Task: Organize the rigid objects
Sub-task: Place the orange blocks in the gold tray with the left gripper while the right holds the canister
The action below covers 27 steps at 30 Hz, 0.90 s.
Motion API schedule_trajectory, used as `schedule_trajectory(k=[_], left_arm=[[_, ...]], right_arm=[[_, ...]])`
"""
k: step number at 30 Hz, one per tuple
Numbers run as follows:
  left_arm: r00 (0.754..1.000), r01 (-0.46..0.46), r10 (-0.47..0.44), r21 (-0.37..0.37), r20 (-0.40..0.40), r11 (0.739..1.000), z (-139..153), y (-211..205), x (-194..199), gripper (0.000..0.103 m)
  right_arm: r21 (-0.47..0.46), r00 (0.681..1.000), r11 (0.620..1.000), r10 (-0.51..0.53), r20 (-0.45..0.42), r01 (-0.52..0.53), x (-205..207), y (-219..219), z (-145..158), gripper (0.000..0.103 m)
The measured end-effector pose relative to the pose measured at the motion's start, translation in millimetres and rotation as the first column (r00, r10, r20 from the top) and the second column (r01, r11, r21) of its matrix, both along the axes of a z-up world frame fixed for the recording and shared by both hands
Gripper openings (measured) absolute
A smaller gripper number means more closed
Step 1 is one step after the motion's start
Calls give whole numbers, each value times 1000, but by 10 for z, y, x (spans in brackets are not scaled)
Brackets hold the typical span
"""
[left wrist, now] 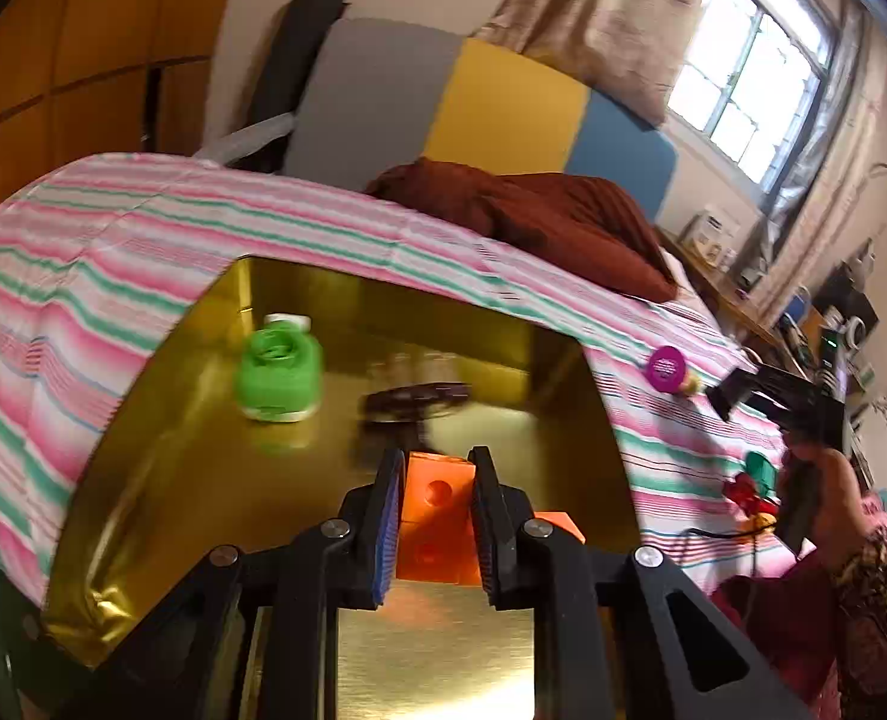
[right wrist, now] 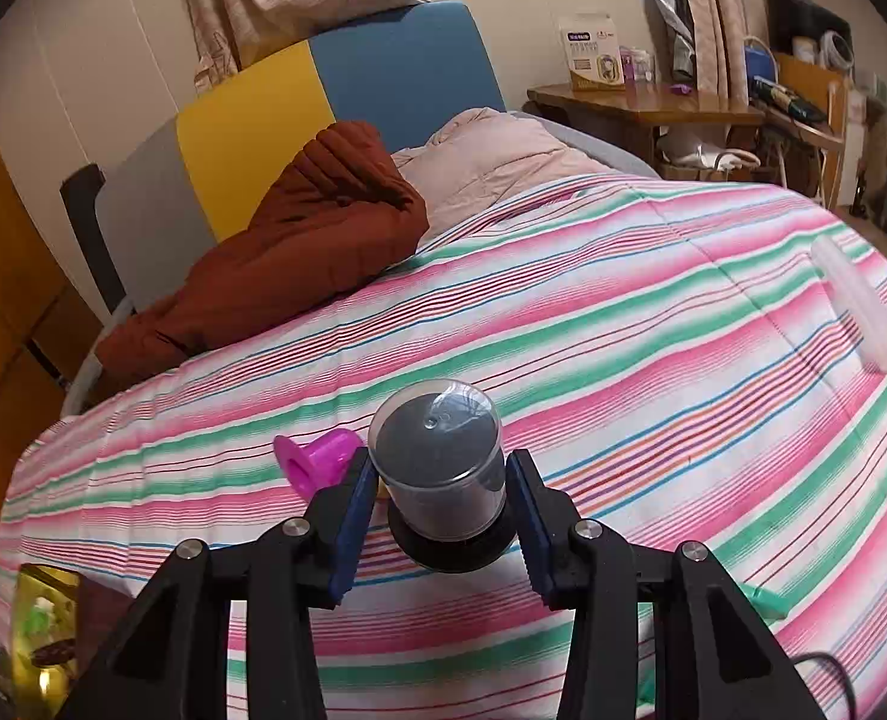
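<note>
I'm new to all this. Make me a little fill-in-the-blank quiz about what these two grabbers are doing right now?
1. The left gripper holds an ____ block over the gold box.
2. The bottle standing inside the box is ____.
3. The right gripper has its fingers on either side of a clear ____ with a black base.
4. The bedspread has a pattern of ____.

Missing words: orange; green; jar; stripes
</note>
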State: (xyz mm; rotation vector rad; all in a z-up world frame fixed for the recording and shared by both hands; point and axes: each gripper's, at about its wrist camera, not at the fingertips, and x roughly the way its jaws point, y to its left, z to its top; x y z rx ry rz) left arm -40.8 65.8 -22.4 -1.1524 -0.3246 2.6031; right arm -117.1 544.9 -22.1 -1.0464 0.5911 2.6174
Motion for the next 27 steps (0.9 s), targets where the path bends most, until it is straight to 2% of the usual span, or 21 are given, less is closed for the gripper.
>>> schedule_trajectory(k=[5, 10, 21, 22, 23, 27], left_arm=[[999, -46, 47, -48, 15, 998, -108, -214, -94, 21], [993, -90, 96, -81, 72, 993, -330, -385, -203, 21], [982, -139, 153, -125, 110, 982, -498, -494, -433, 21], [982, -141, 155, -131, 111, 981, -497, -492, -433, 25], [982, -140, 156, -141, 110, 980, -487, -480, -424, 34], [986, -133, 150, -190, 75, 973, -427, -409, -355, 42]], right_arm=[[-21, 1000, 1000, -16, -5, 16, 43, 32, -14, 44], [-18, 1000, 1000, -7, -12, 7, 38, 0, -4, 44], [-17, 999, 1000, 21, -31, -21, 64, -98, 19, 44], [-16, 999, 1000, 20, -34, -21, 68, -96, 22, 44], [-17, 999, 1000, 20, -36, -21, 69, -98, 24, 44], [-10, 999, 999, 34, -42, -34, 60, -130, 40, 45]])
